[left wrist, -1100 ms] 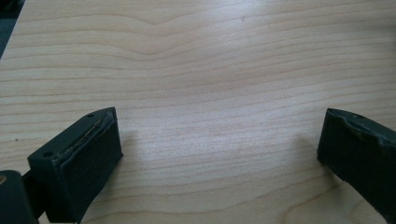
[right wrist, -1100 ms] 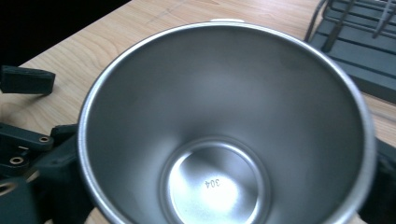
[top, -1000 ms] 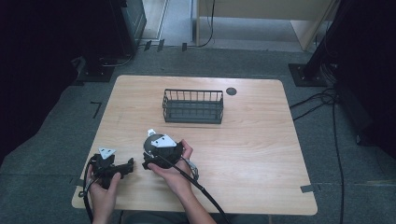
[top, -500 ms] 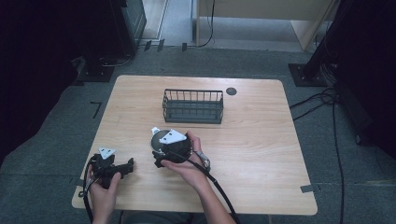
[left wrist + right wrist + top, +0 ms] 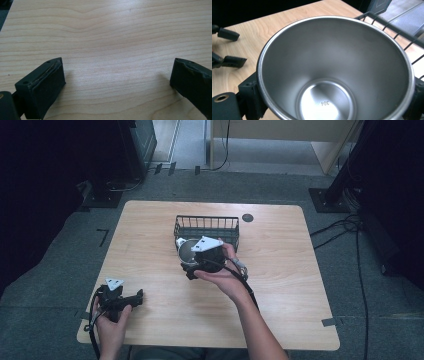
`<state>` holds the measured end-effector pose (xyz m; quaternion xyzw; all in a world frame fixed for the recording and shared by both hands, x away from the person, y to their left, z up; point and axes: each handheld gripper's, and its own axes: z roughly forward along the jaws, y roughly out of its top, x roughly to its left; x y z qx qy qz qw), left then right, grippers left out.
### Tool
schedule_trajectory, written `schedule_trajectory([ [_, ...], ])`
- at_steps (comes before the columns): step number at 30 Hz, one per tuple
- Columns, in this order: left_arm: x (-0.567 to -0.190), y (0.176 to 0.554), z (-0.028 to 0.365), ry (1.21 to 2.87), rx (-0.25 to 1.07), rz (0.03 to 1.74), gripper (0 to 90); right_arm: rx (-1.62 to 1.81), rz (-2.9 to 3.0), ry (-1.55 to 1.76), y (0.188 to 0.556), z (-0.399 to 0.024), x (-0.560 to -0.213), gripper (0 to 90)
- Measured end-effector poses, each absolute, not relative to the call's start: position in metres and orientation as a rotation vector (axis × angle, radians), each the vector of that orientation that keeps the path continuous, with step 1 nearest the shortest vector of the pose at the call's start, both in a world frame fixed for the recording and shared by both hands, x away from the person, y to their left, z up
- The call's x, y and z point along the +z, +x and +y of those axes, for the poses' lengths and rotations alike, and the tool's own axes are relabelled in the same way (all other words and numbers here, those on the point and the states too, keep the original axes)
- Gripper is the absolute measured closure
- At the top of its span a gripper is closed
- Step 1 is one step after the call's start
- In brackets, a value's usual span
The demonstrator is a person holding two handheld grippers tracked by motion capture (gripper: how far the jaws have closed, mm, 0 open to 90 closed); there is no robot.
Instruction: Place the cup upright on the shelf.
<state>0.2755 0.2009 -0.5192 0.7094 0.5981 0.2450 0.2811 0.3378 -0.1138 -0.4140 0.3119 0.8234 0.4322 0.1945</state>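
Note:
A stainless steel cup sits between the jaws of my right gripper, which is shut on its outside wall; the inside is bare metal stamped 304. In the high view, the right gripper holds the cup above the table, just in front of the black wire basket. The basket's rim lies close behind the cup. My left gripper rests on the table at the front left. Its jaws stand wide apart around bare wood, and its point lies between the pads.
The light wooden table has bare room on its right half and left of the basket. A small dark round disc lies near the far edge. Cables trail from both grippers off the front edge. My left gripper shows far off.
My right gripper has carried the cup away from the person and to the right, up to the front of the basket. The left gripper has stayed put.

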Motion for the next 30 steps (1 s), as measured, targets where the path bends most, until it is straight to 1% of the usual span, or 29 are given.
schedule_trajectory([
  [2, -0.519, 0.275, 0.201, 1.903, 0.657, 1.603, 0.0, 1.22, 2.309, 0.852, 0.348, -0.119, -0.405, 7.2],
  [4, -0.519, 0.275, 0.201, 1.903, 0.657, 1.603, 0.0, 1.222, 2.311, 0.848, 0.35, -0.121, -0.403, 7.2],
  [5, -0.519, 0.275, 0.201, 1.902, 0.657, 1.603, 0.0, 1.229, 2.316, 0.83, 0.358, -0.124, -0.397, 7.2],
  [13, -0.519, 0.275, 0.201, 1.903, 0.657, 1.602, 0.0, 1.228, 2.298, 0.86, 0.382, -0.135, -0.382, 7.2],
  [18, -0.519, 0.275, 0.201, 1.903, 0.657, 1.602, 0.0, 1.228, 2.281, 0.876, 0.392, -0.139, -0.379, 7.2],
  [26, -0.519, 0.275, 0.201, 1.904, 0.656, 1.602, 0.0, 1.207, 2.247, 0.927, 0.418, -0.151, -0.377, 7.2],
  [30, -0.519, 0.275, 0.201, 1.903, 0.656, 1.602, 0.0, 1.215, 2.232, 0.944, 0.423, -0.155, -0.375, 7.2],
])
